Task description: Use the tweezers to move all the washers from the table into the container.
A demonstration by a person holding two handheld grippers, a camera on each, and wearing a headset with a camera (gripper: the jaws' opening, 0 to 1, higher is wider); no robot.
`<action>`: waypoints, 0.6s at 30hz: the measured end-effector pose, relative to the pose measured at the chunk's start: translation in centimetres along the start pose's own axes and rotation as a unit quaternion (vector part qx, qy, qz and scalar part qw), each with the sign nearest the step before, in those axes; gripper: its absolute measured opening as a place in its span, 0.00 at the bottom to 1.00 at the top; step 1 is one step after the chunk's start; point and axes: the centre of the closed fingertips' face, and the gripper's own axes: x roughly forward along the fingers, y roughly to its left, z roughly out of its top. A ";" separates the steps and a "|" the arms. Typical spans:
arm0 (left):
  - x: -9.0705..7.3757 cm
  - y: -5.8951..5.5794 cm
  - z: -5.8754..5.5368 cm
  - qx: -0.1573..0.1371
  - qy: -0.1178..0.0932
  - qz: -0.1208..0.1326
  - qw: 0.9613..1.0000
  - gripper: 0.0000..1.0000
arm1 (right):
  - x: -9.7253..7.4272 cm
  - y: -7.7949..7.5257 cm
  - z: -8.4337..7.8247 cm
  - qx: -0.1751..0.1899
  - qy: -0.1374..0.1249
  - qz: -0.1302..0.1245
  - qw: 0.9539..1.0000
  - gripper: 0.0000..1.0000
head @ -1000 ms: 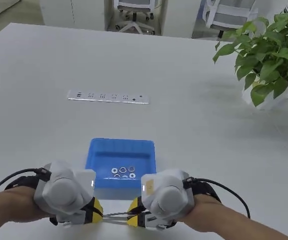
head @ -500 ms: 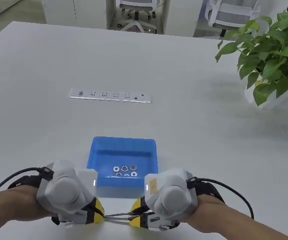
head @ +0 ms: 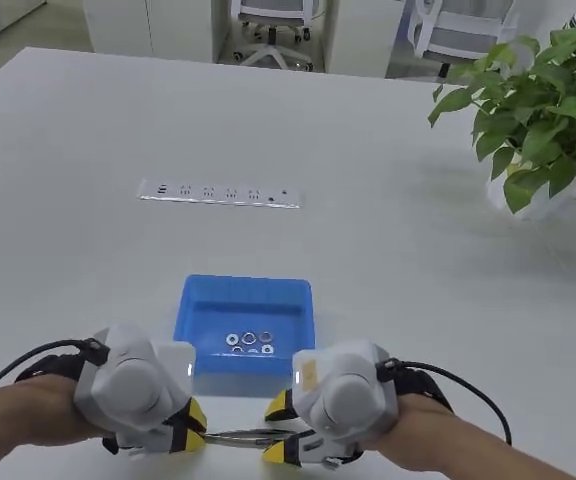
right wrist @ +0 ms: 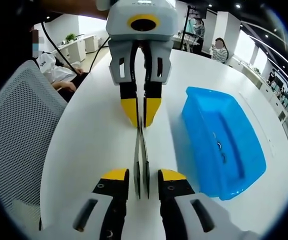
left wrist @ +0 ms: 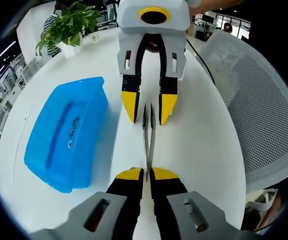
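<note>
We hold the tweezers level just above the white table, at its near edge, strung between the two grippers. The left gripper has its yellow-tipped jaws pinched tight on the joined end of the tweezers. The right gripper faces it from the other end with its jaws parted, one on either side of the two tweezer arms. A sliver of gap shows on each side, so it straddles them rather than squeezes them, and the arms stand slightly apart.

The blue container sits on the table just beyond the grippers, close to them but not touching. A small cluster of washers lies on its floor, toward the near wall (we cannot count them with any certainty).

The tabletop is plain, matte and white, and broad. A white power strip lies flat farther out, well apart from the container. A leafy potted plant in a white pot stands at the far right edge. Beyond the table are grey office chairs on a pale floor. In the right gripper view a grey mesh chair sits right behind us at the table's near side, and other people sit in the bright open office past it.
</note>
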 end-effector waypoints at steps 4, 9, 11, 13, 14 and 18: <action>-0.6 0.2 0.0 -0.017 -0.008 0.014 1.000 0.17 | -0.5 0.0 0.2 0.011 -0.013 -0.019 1.000 0.31; -1.9 0.2 0.4 -0.048 -0.031 0.034 0.998 0.23 | -1.7 -0.1 0.8 0.027 -0.029 -0.044 0.998 0.37; -2.6 0.3 0.7 -0.070 -0.052 0.047 0.995 0.28 | -2.3 -0.4 0.8 0.039 -0.034 -0.057 0.997 0.40; -3.5 0.4 1.4 -0.094 -0.083 0.066 0.990 0.30 | -3.2 -0.8 1.2 0.065 -0.051 -0.077 0.994 0.45; -3.9 0.3 1.5 -0.104 -0.094 0.069 0.988 0.30 | -3.8 -1.1 1.3 0.083 -0.061 -0.090 0.991 0.47; -5.4 0.2 1.6 -0.131 -0.117 0.096 0.980 0.40 | -6.0 -1.7 1.6 0.108 -0.083 -0.130 0.982 0.56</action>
